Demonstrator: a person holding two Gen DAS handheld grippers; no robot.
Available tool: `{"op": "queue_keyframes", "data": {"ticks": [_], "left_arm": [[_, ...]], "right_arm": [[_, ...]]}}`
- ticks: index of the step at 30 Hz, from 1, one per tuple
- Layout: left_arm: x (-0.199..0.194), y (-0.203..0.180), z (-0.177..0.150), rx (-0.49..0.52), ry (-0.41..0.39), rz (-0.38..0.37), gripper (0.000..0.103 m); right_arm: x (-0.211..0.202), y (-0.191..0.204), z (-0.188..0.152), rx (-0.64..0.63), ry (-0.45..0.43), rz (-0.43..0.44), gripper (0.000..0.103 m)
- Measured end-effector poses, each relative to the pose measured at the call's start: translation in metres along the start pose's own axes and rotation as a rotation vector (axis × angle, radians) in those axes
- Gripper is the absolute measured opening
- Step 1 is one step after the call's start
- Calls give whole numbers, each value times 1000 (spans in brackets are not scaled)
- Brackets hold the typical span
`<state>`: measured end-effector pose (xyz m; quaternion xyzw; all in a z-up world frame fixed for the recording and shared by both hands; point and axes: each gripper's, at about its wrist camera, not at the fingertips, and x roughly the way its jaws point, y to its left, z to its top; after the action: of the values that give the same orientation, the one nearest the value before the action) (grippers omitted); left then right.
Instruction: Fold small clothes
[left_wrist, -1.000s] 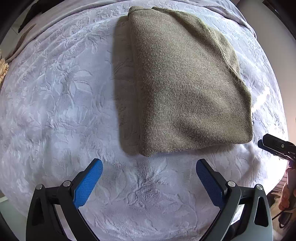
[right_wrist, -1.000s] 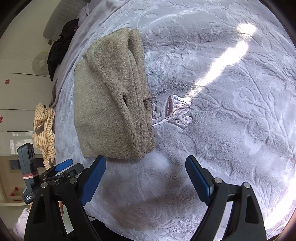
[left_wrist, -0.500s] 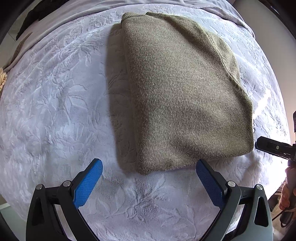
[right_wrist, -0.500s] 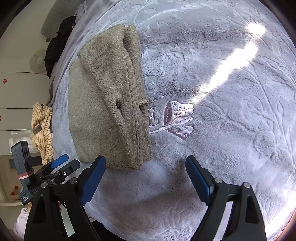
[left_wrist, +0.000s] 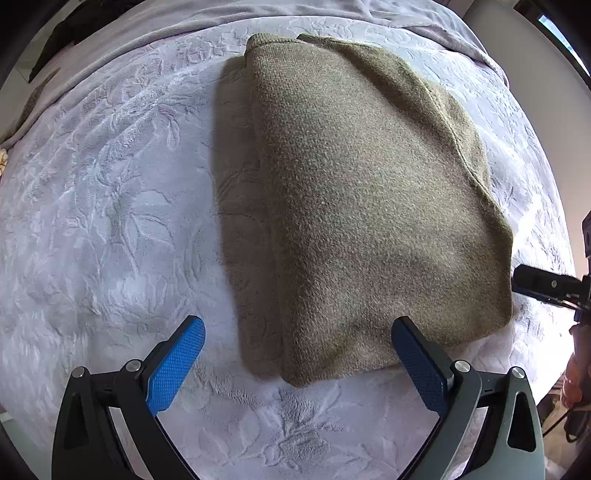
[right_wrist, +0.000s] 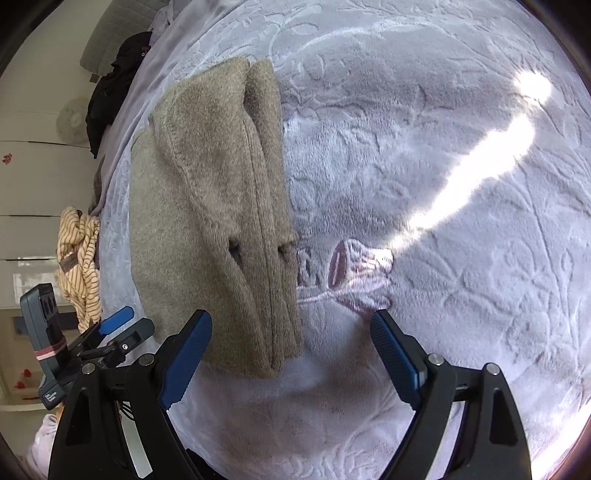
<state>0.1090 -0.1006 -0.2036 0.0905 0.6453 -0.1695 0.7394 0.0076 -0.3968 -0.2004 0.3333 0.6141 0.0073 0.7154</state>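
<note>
Sweater (left_wrist: 369, 206), olive knit folded into a thick rectangle, lies on the blanket (left_wrist: 110, 221), an embossed floral plush. I see my left gripper (left_wrist: 297, 354) spread wide at its near edge; my right gripper (right_wrist: 291, 354) is spread too, at the ribbed end.

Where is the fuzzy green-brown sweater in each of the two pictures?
Left wrist view: the sweater fills the middle and right, folded flat, its near edge between the open left tool tips.
Right wrist view: the sweater lies left of centre, rolled edges facing the camera.
Shared landmark: the pale flowered blanket under it in both.
</note>
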Motion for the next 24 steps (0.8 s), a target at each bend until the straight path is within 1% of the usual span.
{"op": "queue_keyframes", "data": {"ticks": [3,5,9,10,12,13,16,19,24], "left_arm": [[2,7,5,1,-12,-22,101],[3,12,12,-7,-25,-56,101],[1,25,25,-7,-57,-178,101],[2,28,29,-5,-59,-226,101],[7,33,34,-8,-44,-287,101],[12,35,38,-11,-29,-325,101],[25,35,46,-5,1,-406,101],[35,22,50,1,10,-432,101],[53,14,59,-32,17,-442,101]], "right_arm": [[-4,1,10,-7,-15,4,90],[-7,4,18,-18,-28,5,90],[-13,9,37,-50,-51,23,90],[-14,10,43,-60,-55,35,90],[-12,11,53,-79,-53,63,90],[-9,11,60,-88,-48,87,90],[-1,7,77,-96,-25,165,90],[16,4,93,-92,1,220,90],[39,-2,110,-74,24,277,90]]}}
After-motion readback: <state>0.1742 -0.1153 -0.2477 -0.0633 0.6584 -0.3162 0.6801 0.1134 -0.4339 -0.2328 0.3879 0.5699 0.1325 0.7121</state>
